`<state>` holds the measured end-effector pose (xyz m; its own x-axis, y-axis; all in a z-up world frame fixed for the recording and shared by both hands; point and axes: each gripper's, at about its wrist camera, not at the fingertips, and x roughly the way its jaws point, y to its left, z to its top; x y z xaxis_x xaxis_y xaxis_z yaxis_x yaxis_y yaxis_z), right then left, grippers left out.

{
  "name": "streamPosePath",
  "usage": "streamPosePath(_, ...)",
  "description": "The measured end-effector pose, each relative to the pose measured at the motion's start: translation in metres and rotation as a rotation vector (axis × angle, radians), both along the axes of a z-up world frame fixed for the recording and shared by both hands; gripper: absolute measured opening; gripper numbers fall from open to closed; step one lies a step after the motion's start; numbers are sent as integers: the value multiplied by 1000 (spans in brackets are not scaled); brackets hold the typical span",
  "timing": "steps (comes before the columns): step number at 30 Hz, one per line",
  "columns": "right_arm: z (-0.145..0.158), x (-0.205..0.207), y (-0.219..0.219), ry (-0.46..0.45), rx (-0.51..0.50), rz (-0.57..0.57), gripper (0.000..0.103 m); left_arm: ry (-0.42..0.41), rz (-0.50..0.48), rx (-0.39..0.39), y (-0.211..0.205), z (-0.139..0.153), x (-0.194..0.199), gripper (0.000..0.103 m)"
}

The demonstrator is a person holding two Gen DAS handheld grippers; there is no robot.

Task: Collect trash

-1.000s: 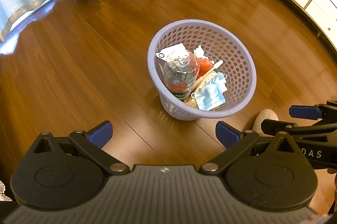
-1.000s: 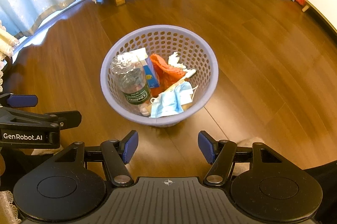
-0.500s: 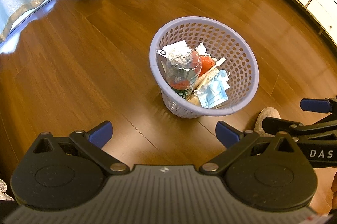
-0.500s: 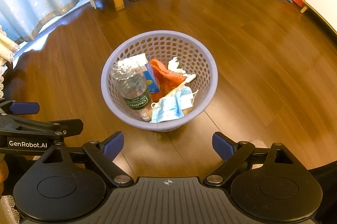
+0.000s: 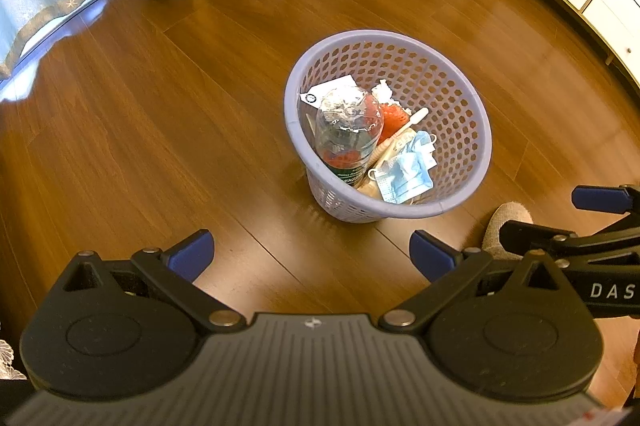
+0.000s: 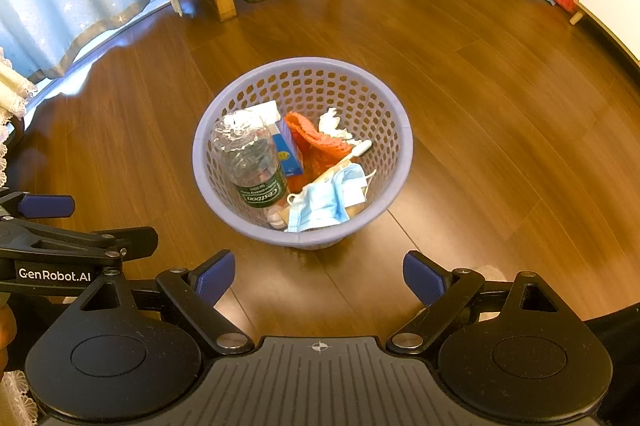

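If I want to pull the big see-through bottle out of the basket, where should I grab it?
Probably the clear upper body of the plastic bottle, coming down from above. It leans against the near-left wall of the purple basket with its cap end buried at the bottom, so only the crinkled body sticks up free. Both the right gripper and the left gripper are open and empty.

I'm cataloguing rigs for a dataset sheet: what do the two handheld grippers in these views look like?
Both are matte black, with two round housings, a ribbed grey centre plate and angled link arms that end in blue padded fingers. The left gripper reads "GenRobot.AI" in white on its side, seen in the right wrist view; the right gripper shows "DAS" in the left wrist view. No cables show.
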<state>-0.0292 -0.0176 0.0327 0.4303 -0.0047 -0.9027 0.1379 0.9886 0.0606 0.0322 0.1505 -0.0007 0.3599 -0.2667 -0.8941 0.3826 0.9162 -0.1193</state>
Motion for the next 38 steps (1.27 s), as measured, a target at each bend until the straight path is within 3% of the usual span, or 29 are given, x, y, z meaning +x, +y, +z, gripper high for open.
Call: streamPosePath(38,-3,0,0,10,2,-7,88,-14,14,27,0,-1,-2,102)
